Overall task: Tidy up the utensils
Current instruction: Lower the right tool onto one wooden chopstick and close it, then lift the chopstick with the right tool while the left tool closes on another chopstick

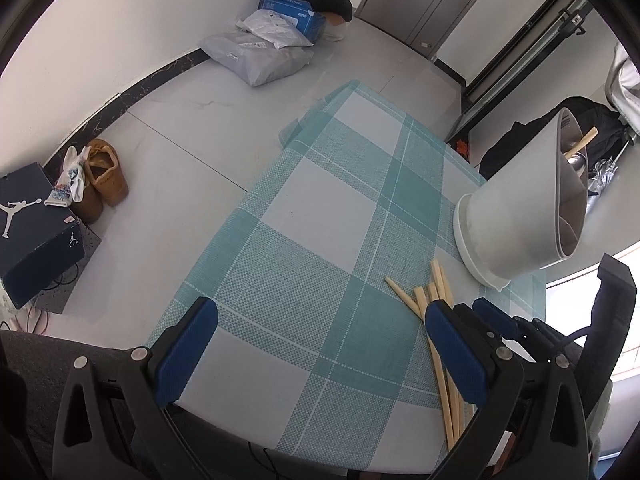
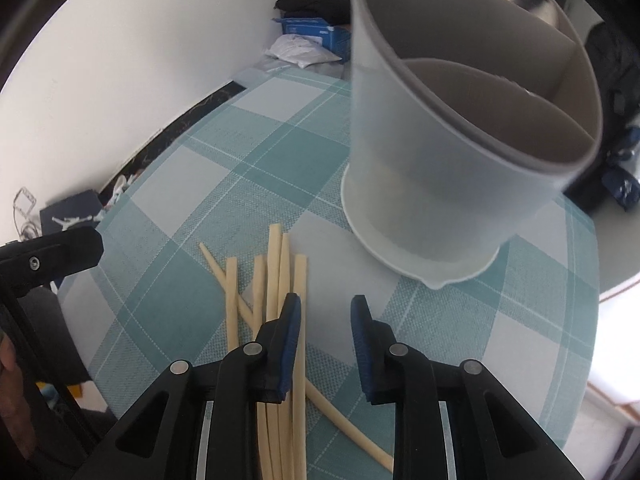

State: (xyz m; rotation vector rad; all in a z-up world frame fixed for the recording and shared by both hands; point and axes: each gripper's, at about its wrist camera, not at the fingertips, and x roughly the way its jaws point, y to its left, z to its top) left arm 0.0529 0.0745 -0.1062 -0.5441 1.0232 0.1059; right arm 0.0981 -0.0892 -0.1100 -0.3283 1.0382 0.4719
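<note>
Several pale chopsticks (image 1: 434,300) lie loose on the teal checked tablecloth (image 1: 304,248) in the left wrist view, just beside a grey utensil holder (image 1: 524,208) already holding utensils. The left gripper (image 1: 320,344) hovers with its jaws wide apart, gripping nothing. From the right wrist, the right gripper (image 2: 326,336) hangs above the chopsticks (image 2: 276,276), jaws apart and empty, the divided holder (image 2: 460,152) just ahead.

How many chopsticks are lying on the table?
About 7 chopsticks, in a loose pile before the holder, beside the right gripper; one crosses underneath. Grippers hide some ends, so the count is uncertain.
</note>
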